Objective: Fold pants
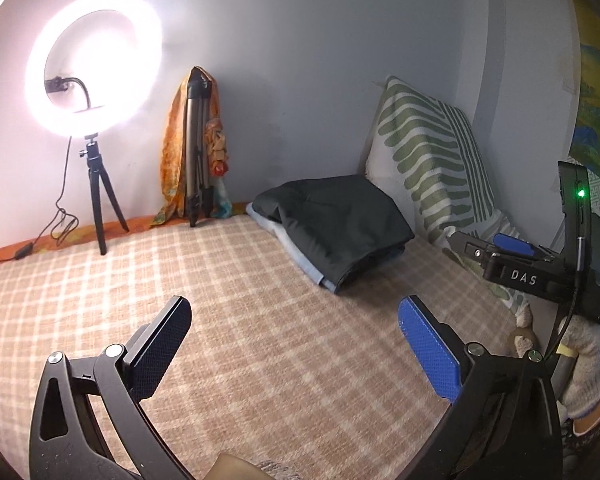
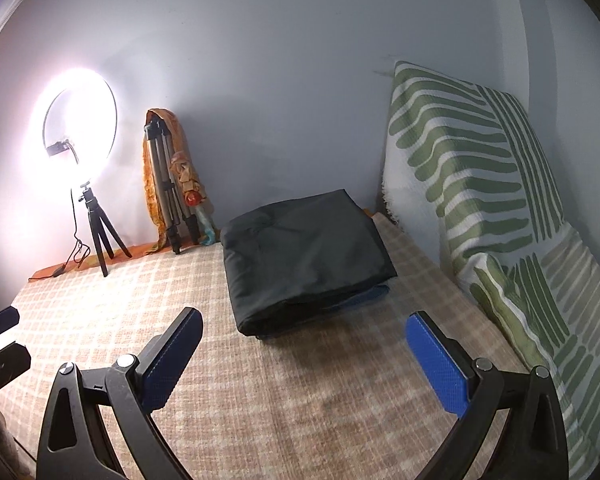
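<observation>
Bed (image 2: pixel 300 400): checked cover, carries everything.
Pants (image 2: pixel 304 256): dark, folded, stacked on blue garment near far right corner, by the pillow (image 2: pixel 480 184).
Left gripper (image 1: pixel 296 352): spread, empty.
Right gripper (image 2: pixel 304 356): spread, empty.
Risk: grabbing the top layer drags the fold open; the stack could slide.

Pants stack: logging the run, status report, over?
Left gripper and right gripper open, empty. Dark pants folded on the bed, atop a blue garment. Nothing in the way.
</observation>
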`<action>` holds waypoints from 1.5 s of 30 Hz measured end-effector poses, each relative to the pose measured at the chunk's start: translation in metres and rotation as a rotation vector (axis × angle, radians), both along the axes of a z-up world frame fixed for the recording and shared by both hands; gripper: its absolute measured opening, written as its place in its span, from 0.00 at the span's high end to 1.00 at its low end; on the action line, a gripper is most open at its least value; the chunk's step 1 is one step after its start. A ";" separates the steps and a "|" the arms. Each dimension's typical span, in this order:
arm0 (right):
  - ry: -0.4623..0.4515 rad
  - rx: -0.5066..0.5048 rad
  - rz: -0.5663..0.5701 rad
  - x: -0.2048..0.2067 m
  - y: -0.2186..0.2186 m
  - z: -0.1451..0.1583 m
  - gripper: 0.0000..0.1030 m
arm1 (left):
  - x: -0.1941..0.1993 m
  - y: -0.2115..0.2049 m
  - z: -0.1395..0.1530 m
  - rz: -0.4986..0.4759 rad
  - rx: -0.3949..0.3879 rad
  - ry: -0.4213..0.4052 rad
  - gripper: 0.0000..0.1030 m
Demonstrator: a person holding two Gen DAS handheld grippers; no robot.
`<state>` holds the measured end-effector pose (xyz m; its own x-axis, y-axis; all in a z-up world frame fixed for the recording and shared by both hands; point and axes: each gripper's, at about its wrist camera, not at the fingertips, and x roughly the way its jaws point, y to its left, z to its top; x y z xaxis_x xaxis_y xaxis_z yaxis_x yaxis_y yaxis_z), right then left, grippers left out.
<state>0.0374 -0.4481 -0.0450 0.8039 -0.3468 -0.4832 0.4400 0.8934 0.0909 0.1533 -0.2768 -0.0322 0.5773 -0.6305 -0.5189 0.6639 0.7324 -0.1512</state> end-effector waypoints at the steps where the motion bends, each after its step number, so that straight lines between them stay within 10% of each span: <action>1: -0.004 0.006 -0.002 -0.002 0.000 -0.001 0.00 | -0.001 0.000 -0.001 -0.002 0.007 -0.005 0.00; 45: -0.029 0.008 -0.005 0.001 0.002 -0.004 0.00 | -0.002 -0.003 -0.011 0.024 0.052 -0.020 0.00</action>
<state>0.0383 -0.4456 -0.0493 0.8155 -0.3473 -0.4629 0.4419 0.8902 0.1107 0.1515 -0.2795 -0.0436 0.6025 -0.5893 -0.5382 0.6490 0.7543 -0.0995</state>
